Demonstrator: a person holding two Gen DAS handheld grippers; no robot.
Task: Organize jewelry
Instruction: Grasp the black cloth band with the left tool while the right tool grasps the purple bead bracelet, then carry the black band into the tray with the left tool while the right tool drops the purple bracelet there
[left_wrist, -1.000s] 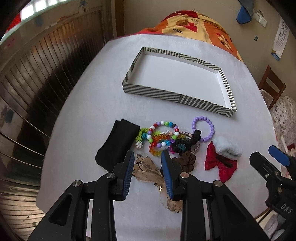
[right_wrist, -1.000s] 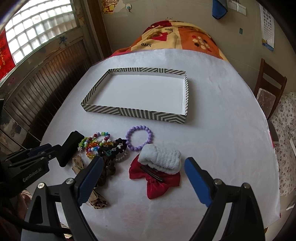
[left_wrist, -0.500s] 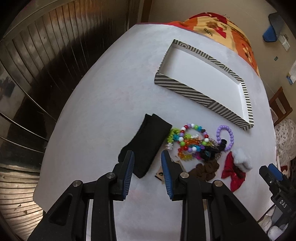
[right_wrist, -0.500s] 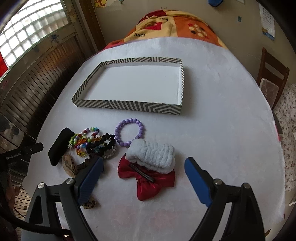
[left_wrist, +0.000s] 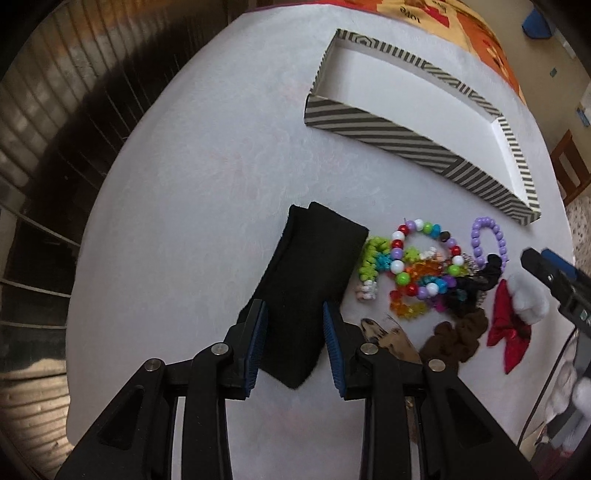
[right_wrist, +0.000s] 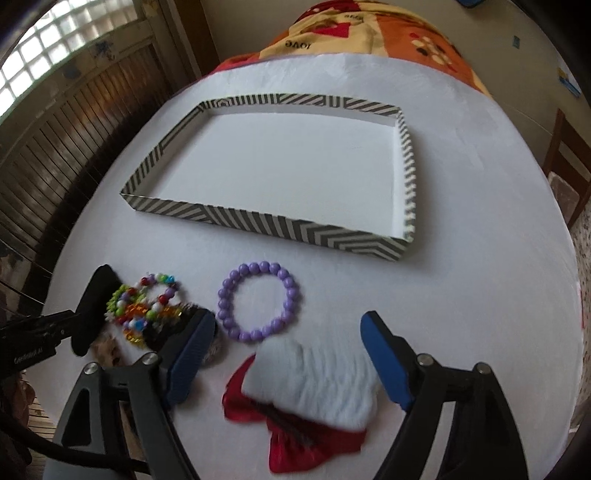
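Note:
A black fabric band (left_wrist: 306, 280) lies on the white table, and my left gripper (left_wrist: 295, 319) is open with its jaws on either side of the band's near end. Right of it lie colourful bead bracelets (left_wrist: 417, 266), a purple bead bracelet (right_wrist: 258, 301), a brown scrunchie (left_wrist: 458, 339), a white fluffy band (right_wrist: 317, 380) and a red bow (right_wrist: 306, 432). My right gripper (right_wrist: 288, 350) is open wide, low over the white band. A striped shallow box (right_wrist: 266, 221) stands empty beyond; it also shows in the left wrist view (left_wrist: 388, 129).
The table's left edge (left_wrist: 85, 258) drops off beside a dark wooden railing. A patterned orange cloth (right_wrist: 369, 33) covers something past the far end. A wooden chair (right_wrist: 565, 162) stands at the right.
My left gripper has moved left and forward from over the brown hair clip to straddle the black band. My right gripper has moved forward and lower over the white band.

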